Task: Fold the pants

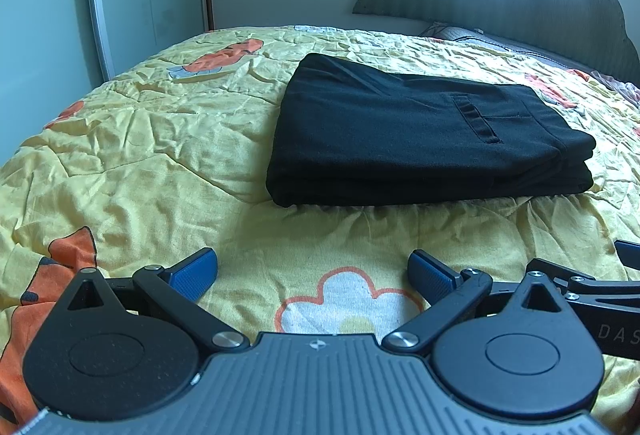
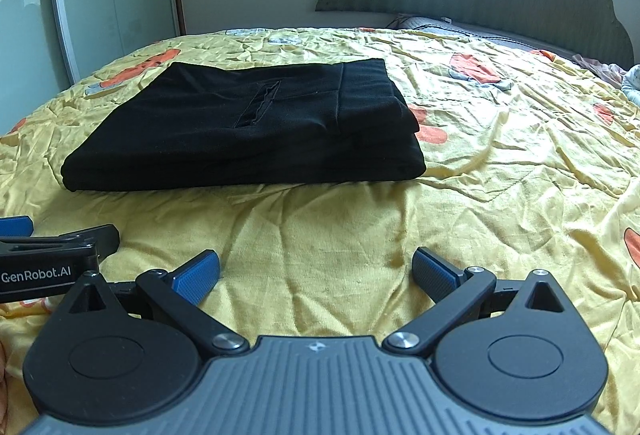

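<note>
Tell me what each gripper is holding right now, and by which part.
Nothing is held. The left gripper and right gripper both have their jaws spread wide over the yellow bedspread, short of the folded black pants, touching no fabric.

Black pants (image 1: 420, 131), yellow floral bedspread (image 1: 160, 139)

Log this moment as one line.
pants: folded, on bed | left gripper: open, empty | right gripper: open, empty

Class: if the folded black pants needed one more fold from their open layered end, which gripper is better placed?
Probably the right gripper: the pants show their layered end nearest its side. Both sets of jaws are open and empty, short of the pants.
</note>
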### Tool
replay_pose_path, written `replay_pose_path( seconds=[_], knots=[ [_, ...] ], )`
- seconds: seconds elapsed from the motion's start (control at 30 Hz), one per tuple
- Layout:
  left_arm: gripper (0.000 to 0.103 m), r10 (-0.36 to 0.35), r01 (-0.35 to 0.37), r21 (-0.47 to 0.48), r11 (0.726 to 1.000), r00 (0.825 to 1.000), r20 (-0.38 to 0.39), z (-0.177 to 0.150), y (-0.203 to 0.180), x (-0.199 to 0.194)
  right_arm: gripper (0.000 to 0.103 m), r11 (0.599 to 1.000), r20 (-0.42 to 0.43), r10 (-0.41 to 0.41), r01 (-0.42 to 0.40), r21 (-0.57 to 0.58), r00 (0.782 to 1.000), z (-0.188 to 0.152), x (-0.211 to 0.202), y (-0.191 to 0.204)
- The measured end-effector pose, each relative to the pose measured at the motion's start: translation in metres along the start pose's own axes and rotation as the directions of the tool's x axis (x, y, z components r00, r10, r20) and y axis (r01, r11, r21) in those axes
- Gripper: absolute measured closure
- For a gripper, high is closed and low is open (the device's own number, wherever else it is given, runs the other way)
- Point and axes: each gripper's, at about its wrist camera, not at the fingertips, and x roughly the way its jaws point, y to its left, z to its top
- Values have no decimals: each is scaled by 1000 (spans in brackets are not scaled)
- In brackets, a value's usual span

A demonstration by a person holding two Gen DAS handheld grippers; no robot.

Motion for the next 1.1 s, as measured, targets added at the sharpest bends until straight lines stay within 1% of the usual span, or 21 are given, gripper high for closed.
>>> replay_pose_path(
  seconds=[0.4, 0.63, 1.1],
  knots=[
    [0, 0, 0, 0, 1000, 1000, 0, 0, 0, 0, 0, 1000, 7, 12, -12, 23, 1000, 0, -3, -5],
    [0, 0, 0, 0, 1000, 1000, 0, 0, 0, 0, 0, 1000, 0, 1, -1, 2, 1000, 0, -2, -3],
    [0, 0, 0, 0, 1000, 1000, 0, 0, 0, 0, 0, 1000, 1, 2, -2, 2, 1000, -1, -2, -3]
  ],
)
